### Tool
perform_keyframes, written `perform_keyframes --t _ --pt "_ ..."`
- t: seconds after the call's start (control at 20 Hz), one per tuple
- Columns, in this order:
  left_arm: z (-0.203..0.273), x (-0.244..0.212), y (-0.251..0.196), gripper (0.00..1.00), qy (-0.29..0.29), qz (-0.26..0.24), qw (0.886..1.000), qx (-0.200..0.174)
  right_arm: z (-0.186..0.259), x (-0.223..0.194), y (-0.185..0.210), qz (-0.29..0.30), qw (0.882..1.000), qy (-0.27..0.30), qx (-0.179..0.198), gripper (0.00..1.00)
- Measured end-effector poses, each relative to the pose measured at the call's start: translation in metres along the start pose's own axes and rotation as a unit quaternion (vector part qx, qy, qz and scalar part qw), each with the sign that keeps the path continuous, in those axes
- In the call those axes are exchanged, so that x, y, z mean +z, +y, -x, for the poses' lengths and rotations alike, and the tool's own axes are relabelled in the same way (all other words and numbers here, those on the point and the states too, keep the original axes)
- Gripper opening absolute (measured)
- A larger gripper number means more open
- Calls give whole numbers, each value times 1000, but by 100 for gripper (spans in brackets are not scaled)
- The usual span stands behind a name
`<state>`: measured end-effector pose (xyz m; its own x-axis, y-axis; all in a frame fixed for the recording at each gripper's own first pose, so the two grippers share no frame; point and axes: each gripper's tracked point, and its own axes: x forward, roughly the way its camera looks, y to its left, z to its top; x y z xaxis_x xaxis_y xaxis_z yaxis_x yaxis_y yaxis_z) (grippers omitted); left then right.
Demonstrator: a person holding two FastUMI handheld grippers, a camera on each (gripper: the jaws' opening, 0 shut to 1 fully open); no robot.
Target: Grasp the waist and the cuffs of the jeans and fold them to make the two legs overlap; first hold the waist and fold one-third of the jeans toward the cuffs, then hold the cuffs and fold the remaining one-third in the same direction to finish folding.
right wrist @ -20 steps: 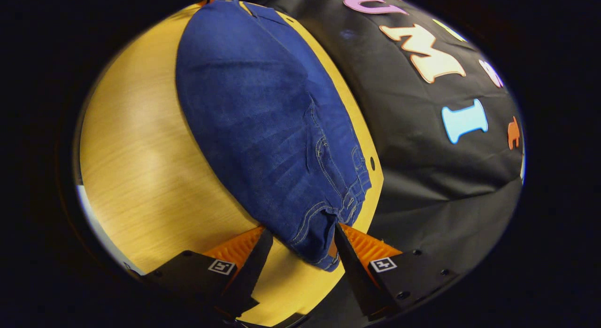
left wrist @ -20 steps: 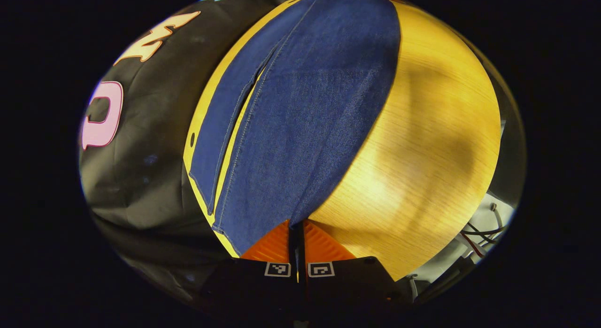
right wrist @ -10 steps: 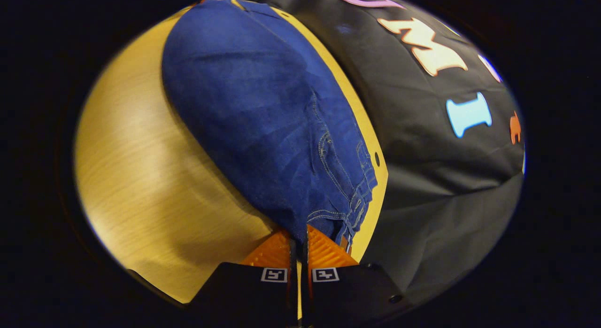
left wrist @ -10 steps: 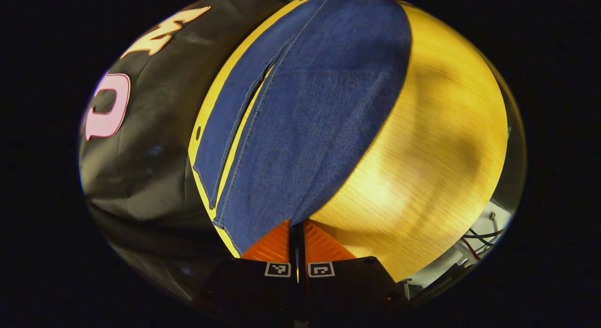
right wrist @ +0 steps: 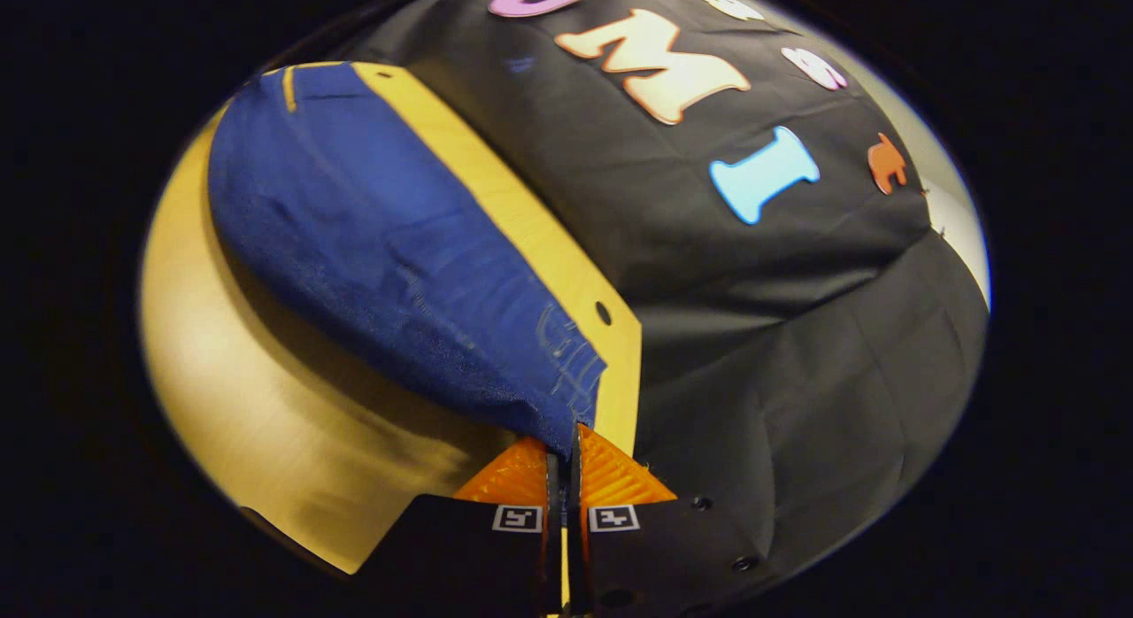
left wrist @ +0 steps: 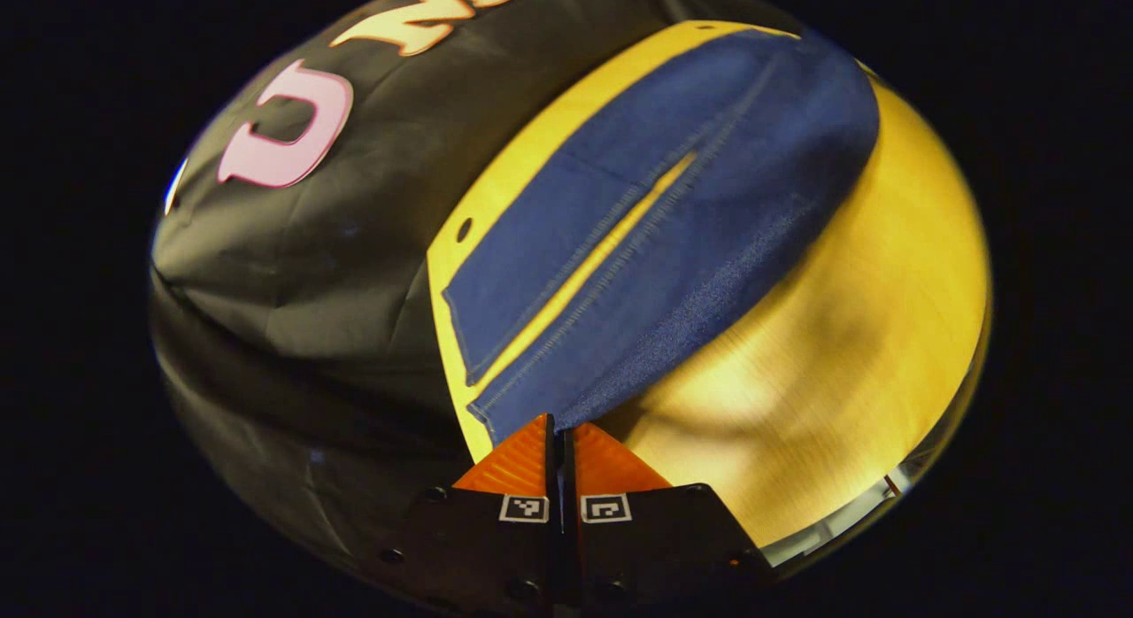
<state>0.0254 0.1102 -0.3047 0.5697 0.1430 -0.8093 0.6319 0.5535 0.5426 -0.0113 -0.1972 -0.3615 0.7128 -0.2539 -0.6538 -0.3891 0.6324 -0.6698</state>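
Yellow wooden table [left wrist: 850, 335] is lying before the black booth wall [right wrist: 797, 335], with the jeans [left wrist: 673, 211] spread along its far edge. In the left gripper view, the left gripper [left wrist: 559, 434] is pinching a cuff corner, fingers pressed together (fabric between them). In the right gripper view, the right gripper [right wrist: 563, 441] is clamping the waist [right wrist: 566, 379], and the denim is rising off the table.
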Motion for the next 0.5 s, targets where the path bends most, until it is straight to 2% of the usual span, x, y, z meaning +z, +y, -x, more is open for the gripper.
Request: perform_keyframes --t 0.15,0.3,0.4,0.5 --pt "2 39 30 0 -11 42 999 25 -24 32 -23 -73 997 -3 -34 4" --pt "-15 64 51 0 -17 90 995 44 -58 56 -33 -139 988 -9 -62 5" --pt "-44 86 68 0 -22 117 992 50 -81 69 -31 -185 980 -11 -67 5" --pt "-66 109 78 0 -31 138 989 51 -109 79 -27 -203 977 -12 -67 5"
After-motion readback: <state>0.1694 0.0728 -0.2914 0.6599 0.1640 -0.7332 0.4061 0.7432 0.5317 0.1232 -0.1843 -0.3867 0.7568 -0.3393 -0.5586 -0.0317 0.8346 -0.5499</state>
